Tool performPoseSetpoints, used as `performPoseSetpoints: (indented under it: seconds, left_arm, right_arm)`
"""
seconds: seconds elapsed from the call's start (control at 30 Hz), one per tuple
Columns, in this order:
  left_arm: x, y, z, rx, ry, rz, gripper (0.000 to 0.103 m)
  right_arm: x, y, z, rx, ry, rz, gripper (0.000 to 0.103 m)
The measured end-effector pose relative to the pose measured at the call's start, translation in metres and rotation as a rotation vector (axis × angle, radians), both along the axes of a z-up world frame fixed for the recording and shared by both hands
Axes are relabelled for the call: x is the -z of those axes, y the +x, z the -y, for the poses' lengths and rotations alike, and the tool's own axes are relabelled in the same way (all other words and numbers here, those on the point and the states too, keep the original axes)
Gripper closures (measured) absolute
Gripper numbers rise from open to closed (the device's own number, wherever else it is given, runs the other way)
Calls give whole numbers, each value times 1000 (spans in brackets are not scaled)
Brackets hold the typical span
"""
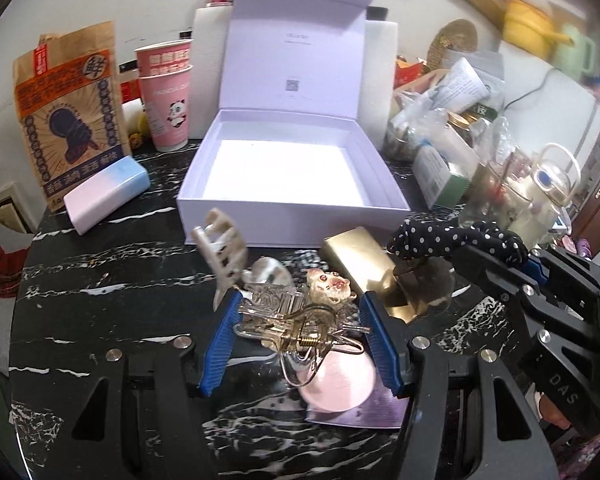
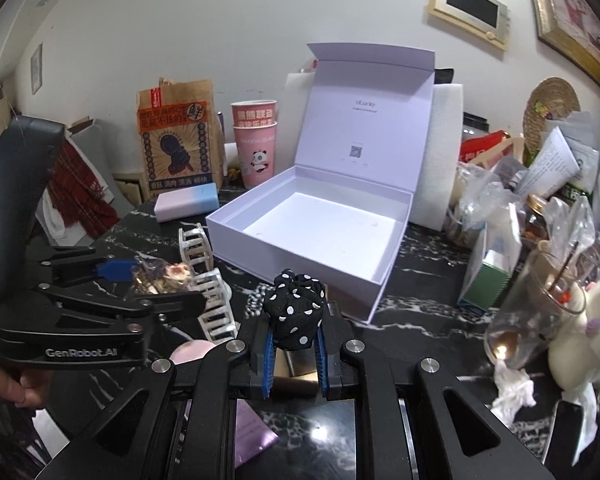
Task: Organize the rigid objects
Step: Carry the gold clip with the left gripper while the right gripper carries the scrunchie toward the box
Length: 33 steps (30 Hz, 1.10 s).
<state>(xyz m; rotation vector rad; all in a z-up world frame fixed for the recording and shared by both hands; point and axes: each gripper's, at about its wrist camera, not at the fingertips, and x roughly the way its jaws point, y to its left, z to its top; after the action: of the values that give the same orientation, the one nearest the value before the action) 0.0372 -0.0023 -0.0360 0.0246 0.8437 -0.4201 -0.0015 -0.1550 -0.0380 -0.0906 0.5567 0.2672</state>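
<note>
We see the left tongs (image 1: 300, 320) clamped on a clear hair claw (image 1: 288, 316) above the black marble counter (image 1: 100, 288). The right tongs (image 2: 294, 344) pinch a polka-dot fabric piece (image 2: 296, 312), near the open white box (image 2: 260, 236) ahead.

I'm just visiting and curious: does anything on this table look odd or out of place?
Mostly the right side: a heap of bags, papers and jars, with a crumpled tissue lying loose on the tabletop. A cream hair claw lies tipped on its side. The white box stands open and empty.
</note>
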Motion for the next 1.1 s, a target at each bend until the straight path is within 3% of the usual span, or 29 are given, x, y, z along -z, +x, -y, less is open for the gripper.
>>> performPoseSetpoints:
  seconds: [0.43,1.1]
  left_arm:
    - [-23,9,29,46,3,47,43]
    - [-37,57,39,60,9,53,43]
  right_arm:
    - [-15,-7,19,-4,27,50,87]
    - [-29,39,24,-11,39,77,87]
